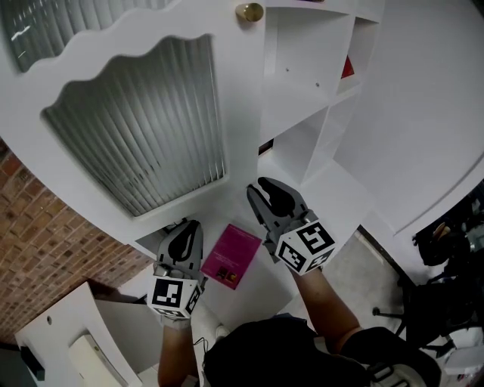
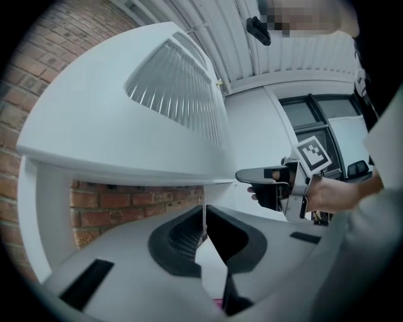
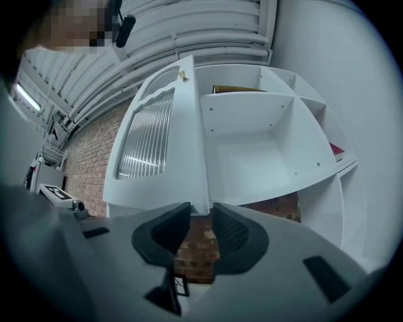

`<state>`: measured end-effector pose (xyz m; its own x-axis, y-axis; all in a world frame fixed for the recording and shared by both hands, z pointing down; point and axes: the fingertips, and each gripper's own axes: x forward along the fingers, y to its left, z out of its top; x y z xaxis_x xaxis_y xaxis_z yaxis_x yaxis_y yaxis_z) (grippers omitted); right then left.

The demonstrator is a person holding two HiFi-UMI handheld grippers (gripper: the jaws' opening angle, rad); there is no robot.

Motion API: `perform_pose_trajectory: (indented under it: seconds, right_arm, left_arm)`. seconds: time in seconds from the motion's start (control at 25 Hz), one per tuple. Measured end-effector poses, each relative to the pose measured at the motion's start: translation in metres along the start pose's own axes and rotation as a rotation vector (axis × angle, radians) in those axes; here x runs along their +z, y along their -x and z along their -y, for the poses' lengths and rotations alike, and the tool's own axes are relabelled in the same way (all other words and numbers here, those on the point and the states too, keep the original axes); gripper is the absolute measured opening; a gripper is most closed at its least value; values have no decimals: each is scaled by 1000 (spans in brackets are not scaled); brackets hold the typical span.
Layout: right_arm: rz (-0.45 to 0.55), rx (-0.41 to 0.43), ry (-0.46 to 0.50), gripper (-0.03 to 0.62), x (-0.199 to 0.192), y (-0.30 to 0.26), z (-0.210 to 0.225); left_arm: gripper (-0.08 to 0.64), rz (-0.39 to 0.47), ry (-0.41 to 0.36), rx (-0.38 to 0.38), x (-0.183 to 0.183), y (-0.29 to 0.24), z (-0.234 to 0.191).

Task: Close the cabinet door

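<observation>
The left gripper (image 1: 187, 228), jaws pressed almost together on nothing, hangs just beside a pink book (image 1: 232, 255). The right gripper (image 1: 263, 189) has its jaws slightly spread, with the lower corner of the door (image 1: 136, 113) between their tips. Whether they touch it I cannot tell. The door stands swung wide from the cabinet (image 1: 306, 68), with the knob (image 1: 249, 11) at its free edge.

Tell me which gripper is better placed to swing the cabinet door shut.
Right. The right gripper has its tongs apart around the bottom corner of the cabinet door, under its knob, so it can likely push there. The left gripper, tongs together, sits below the door's edge, holding nothing.
</observation>
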<state>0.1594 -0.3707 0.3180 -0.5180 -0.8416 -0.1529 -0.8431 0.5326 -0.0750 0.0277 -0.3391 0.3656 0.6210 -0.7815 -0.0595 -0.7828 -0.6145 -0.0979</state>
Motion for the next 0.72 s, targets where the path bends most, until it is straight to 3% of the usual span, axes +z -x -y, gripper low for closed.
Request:
perform_pose_trajectory:
  seconds: [0.72]
  right_arm:
    - [5,153,-47,103,-3,-34,12]
  left_arm:
    - [11,-57,-9,189,-11,4,-3]
